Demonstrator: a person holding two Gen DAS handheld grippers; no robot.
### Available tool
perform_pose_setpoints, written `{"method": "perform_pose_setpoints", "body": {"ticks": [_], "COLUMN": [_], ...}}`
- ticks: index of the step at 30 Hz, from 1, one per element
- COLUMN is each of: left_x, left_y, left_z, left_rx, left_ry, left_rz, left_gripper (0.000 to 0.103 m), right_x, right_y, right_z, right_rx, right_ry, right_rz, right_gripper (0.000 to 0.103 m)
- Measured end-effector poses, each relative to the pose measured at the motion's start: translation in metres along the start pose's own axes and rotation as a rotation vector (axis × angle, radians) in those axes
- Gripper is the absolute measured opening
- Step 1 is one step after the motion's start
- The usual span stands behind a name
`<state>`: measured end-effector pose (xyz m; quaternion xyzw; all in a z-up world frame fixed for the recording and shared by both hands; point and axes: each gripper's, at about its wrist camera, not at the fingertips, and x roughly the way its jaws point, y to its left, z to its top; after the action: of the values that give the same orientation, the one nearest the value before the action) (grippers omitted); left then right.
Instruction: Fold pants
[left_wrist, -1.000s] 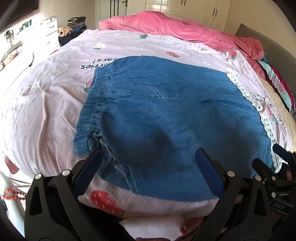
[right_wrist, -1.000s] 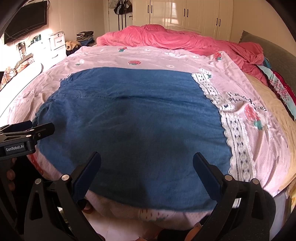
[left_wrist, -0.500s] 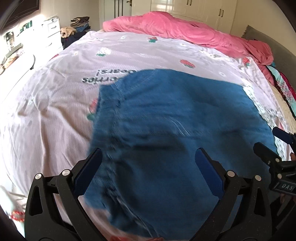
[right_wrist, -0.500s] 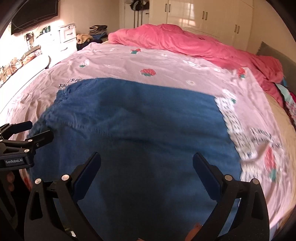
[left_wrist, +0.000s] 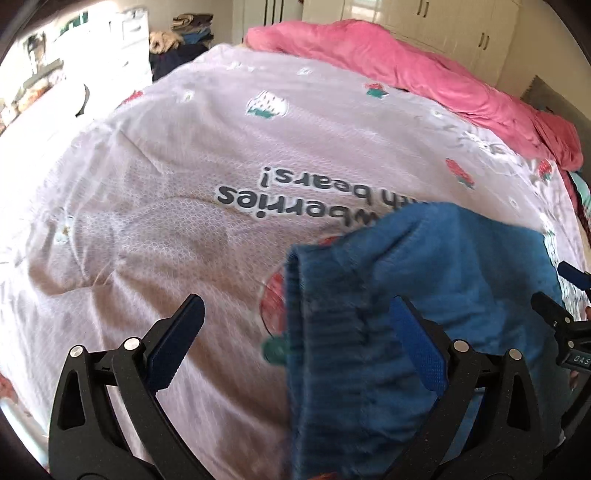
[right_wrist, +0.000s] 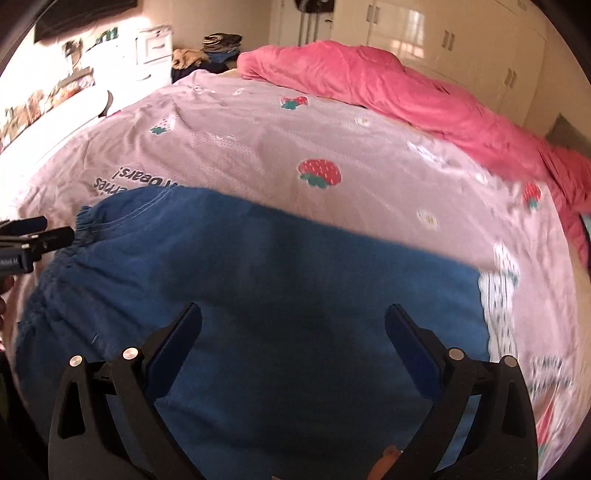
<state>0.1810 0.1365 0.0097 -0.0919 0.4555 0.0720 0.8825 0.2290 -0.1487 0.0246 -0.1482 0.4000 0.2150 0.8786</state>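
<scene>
Bedroom setting: a bed covered by a pale pink sheet (right_wrist: 258, 155) printed with strawberries and dark lettering fills both views. Taking the blue pants (right_wrist: 280, 280) as the landmark, a crumpled pink duvet (right_wrist: 388, 92) lies heaped on the sheet well beyond them, with white cupboard doors (right_wrist: 450, 40) behind it. A stack of folded clothes (right_wrist: 221, 42) sits far beyond the pants' waistband end, near white drawers (right_wrist: 155, 48). The pants lie spread flat on the sheet, their gathered elastic waistband (left_wrist: 325, 332) toward the left gripper's side and the printed lettering just past that waistband. Left gripper (left_wrist: 295, 343) is poised above the waistband edge, jaws spread wide and holding nothing; one blue pad overlaps the fabric in view, the other is over bare sheet. Contact with the cloth cannot be determined. Right gripper (right_wrist: 293, 343) is positioned over the middle of the pants, jaws likewise wide apart and empty. Both views show motion blur.
</scene>
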Motion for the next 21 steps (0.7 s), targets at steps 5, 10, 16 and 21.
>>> {"method": "perform_pose_setpoints", "body": {"ticks": [5,10,16,21], "left_x": [0.013,0.027,0.051,0.046], "left_y": [-0.006,-0.029,-0.03,-0.033], "left_z": [0.012,0.02,0.025,0.022], "left_rx": [0.064,0.201,0.233,0.259], "left_ry": [-0.027,-0.016,0.045,0.024], "left_rz": [-0.014,-0.002,-0.073,-0.096], "left_gripper": [0.094,0.094,0.066,0.042], "right_x": [0.021,0.042,0.07,0.086], "right_y": [-0.004,-0.001,0.005,0.01], "right_z": [0.024,0.05,0.067,0.066], "right_rx": [-0.026,-0.084,-0.152,-0.203], "right_ry": [0.017,0.02,0.076,0.101], "right_rz": [0.036,0.074,0.082,0.085], "right_gripper": [0.099,0.099,0.099,0.099]}}
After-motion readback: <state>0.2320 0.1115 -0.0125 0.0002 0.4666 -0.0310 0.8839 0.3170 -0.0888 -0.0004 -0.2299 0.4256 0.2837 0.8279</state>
